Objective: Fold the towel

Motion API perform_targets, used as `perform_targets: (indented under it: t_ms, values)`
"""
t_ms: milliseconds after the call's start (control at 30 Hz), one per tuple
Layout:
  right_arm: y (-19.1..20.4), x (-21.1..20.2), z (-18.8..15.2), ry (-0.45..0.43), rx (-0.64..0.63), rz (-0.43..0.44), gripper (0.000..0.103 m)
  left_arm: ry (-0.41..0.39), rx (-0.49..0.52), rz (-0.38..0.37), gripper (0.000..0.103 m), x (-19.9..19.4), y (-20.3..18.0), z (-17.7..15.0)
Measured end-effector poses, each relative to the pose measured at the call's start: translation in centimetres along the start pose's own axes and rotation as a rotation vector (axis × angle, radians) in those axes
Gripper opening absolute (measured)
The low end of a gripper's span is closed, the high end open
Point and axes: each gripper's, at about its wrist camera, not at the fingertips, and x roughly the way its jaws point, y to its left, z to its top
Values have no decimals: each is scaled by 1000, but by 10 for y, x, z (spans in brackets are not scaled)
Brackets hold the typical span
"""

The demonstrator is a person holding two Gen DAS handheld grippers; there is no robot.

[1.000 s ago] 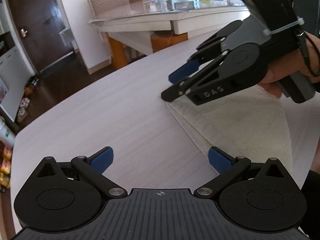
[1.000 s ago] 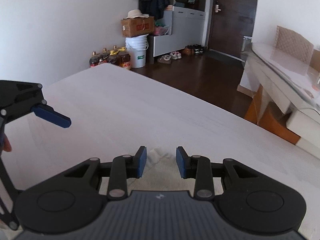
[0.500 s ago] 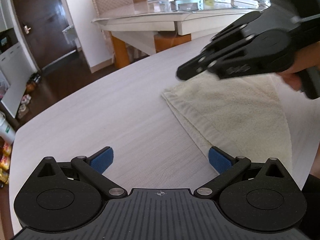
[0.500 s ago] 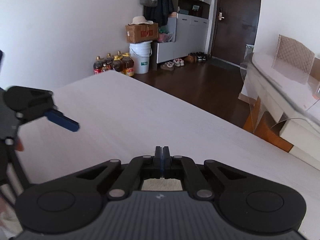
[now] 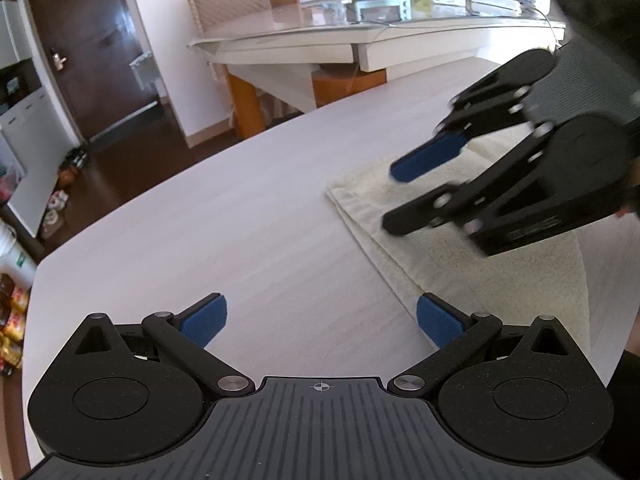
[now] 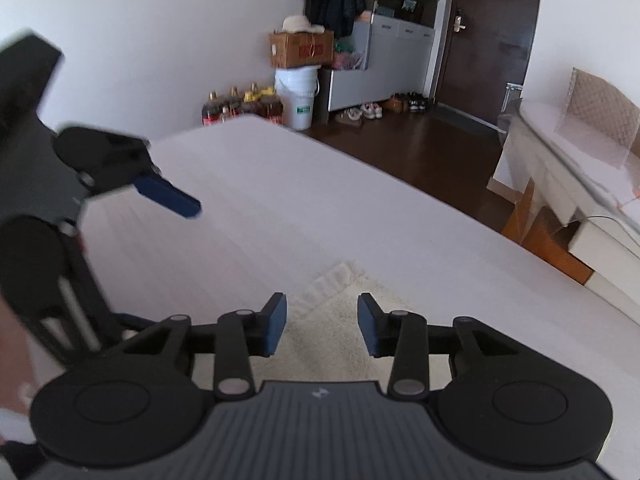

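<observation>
Your cream terry towel (image 5: 492, 248) lies folded on the pale wood-grain table (image 5: 240, 232), its long edge running away from you, off to the right of your left gripper (image 5: 320, 320). That left gripper's blue pads are spread wide, empty; whether the right-hand pad touches the near edge, I can't tell. Your right gripper (image 6: 322, 322) is the nearer one, hovering right over the towel's far corner (image 6: 340, 276), fingers apart, gripping nothing.
</observation>
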Motion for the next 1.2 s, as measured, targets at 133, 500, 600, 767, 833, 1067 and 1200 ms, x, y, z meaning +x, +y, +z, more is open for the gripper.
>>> perform_targets:
  t_ms: [133,500,600,767,833,1067,1200]
  values:
    - [-6,-4,2,-12,67,27,3,1,-3,2,103,-1,1,0]
    - [1,-107,-41,-183,141,16,3,-46,-32,-28,103,9,-2,27]
    - [1,-120,-64,-159,185,27,3,-46,38,-97,103,17,-20,37]
    - [0,-127,-86,-98,202,17,16,-49,138,-159,103,26,-50,46]
    - [-3,-130,-91,-71,208,2,26,-56,159,-171,103,27,-60,48]
    - [-20,-155,-106,-101,314,-35,45,-111,161,-220,103,25,-81,51]
    - [-31,-160,-105,-113,422,-13,46,-134,201,-279,103,20,-100,54]
